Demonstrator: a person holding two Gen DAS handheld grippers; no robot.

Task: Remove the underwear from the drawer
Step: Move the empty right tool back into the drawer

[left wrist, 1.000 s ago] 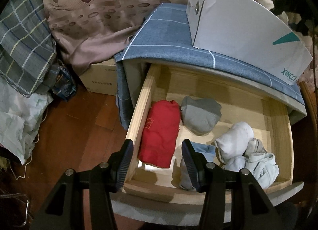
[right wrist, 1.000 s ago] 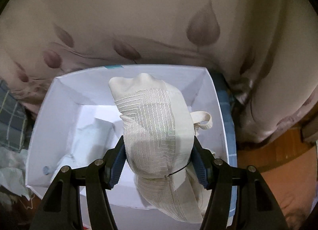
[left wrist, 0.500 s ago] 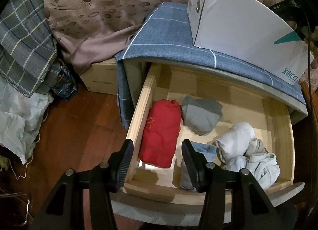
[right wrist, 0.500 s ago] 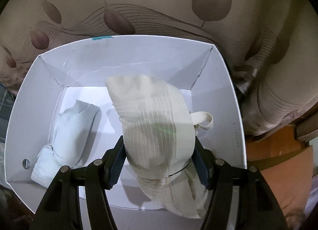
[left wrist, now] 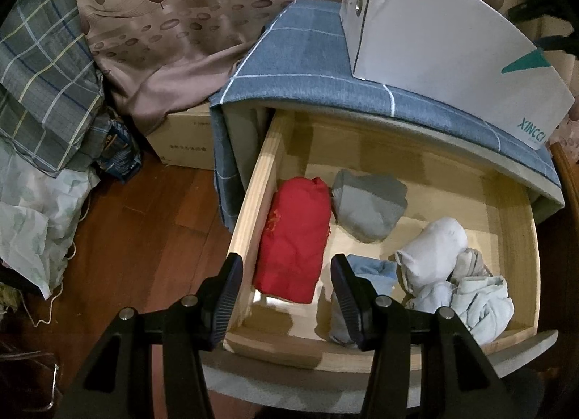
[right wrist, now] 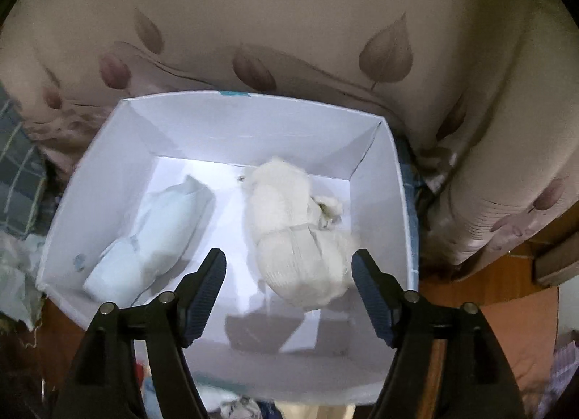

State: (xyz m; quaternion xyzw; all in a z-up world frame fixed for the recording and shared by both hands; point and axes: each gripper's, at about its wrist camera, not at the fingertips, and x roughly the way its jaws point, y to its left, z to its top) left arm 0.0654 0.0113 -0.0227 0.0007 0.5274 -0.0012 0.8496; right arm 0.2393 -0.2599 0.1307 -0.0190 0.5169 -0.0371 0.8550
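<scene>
1. Now open over the white cardboard box (right wrist: 231, 136): right gripper (right wrist: 289, 285), jaws just spread apart, nothing pressed between the pads; cream ribbed rolled underwear (right wrist: 296, 238) released, lying on the box floor just past the fingertips, centre-right of the right wrist frame, long axis running up and slightly left.
2. Beside it, lower left of that frame: pale blue folded underwear (right wrist: 152, 234), apart from the cream roll, also on the box floor.
3. Meanwhile parked low over the front left corner of the open pale wooden drawer (left wrist: 253, 216): left gripper (left wrist: 286, 292), jaws apart and empty.
4. Directly ahead of those jaws, centre of the left wrist frame: red folded underwear (left wrist: 293, 234), against the drawer's left wall, long axis pointing away up the frame, roughly in line with the fingers.
5. Likely next pick judged from this: red piece, with the left gripper much the nearer; grey bundle (left wrist: 369, 201) and white-and-blue heap (left wrist: 452, 274) further right.
</scene>
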